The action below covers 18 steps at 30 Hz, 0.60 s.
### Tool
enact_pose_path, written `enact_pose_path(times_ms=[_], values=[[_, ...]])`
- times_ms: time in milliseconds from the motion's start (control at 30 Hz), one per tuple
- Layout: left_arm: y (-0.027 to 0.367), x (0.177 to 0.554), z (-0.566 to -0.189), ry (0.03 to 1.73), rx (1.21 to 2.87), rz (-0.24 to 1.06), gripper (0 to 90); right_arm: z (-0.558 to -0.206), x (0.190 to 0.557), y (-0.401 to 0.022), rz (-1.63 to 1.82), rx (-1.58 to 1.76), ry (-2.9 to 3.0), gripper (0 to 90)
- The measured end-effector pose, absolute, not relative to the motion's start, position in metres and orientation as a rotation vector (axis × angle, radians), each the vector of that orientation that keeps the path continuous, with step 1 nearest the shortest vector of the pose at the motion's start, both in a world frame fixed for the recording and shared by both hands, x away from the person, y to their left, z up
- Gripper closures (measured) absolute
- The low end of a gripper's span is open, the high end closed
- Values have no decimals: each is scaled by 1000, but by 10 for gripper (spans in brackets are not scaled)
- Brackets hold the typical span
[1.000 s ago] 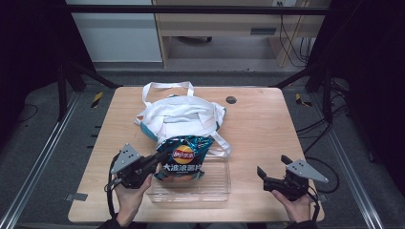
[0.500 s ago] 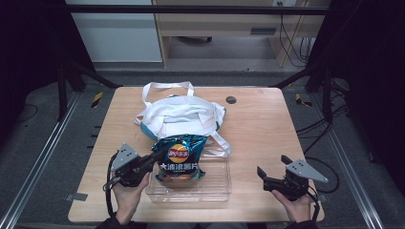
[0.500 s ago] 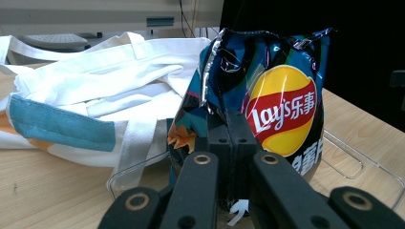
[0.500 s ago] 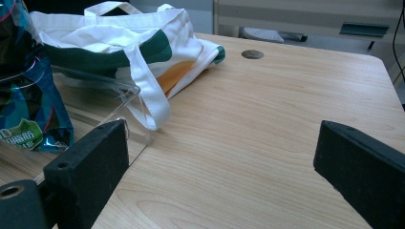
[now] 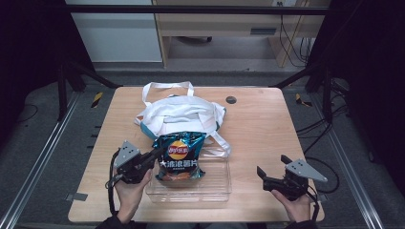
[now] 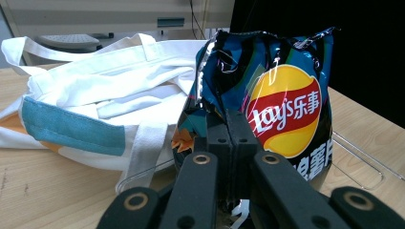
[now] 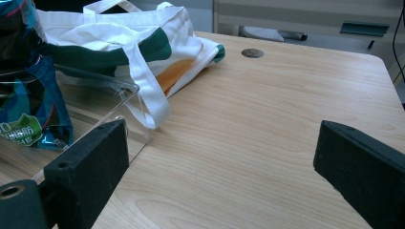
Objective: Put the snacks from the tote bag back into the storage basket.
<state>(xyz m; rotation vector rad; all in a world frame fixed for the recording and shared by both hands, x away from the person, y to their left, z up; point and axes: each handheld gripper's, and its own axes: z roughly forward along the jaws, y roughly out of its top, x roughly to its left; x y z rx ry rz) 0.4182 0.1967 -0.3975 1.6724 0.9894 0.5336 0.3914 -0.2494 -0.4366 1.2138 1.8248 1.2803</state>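
The left gripper [image 5: 152,156] pinches the edge of a chip bag [image 5: 180,156] standing upright in a clear tray [image 5: 215,187] on the table [image 5: 267,124]. The right gripper [image 5: 267,177] rests apart, fingers wide. The thin foil grip could slip, tipping the bag.

A dark blue chip bag [image 5: 180,160] is marked with a red-and-yellow round logo and white lettering. The cloth bag [image 5: 179,114] behind it is white, banded in teal, with an orange patch. The tray [image 5: 217,188] is clear; the table [image 5: 267,124] is pale wood-grained.
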Motion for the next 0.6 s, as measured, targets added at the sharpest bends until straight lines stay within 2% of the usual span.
enact_pose_path(times_ms=[600], values=[[192,429,-400,1020,1648,570,887,-437,392,-249,1274,1211,1830,50]])
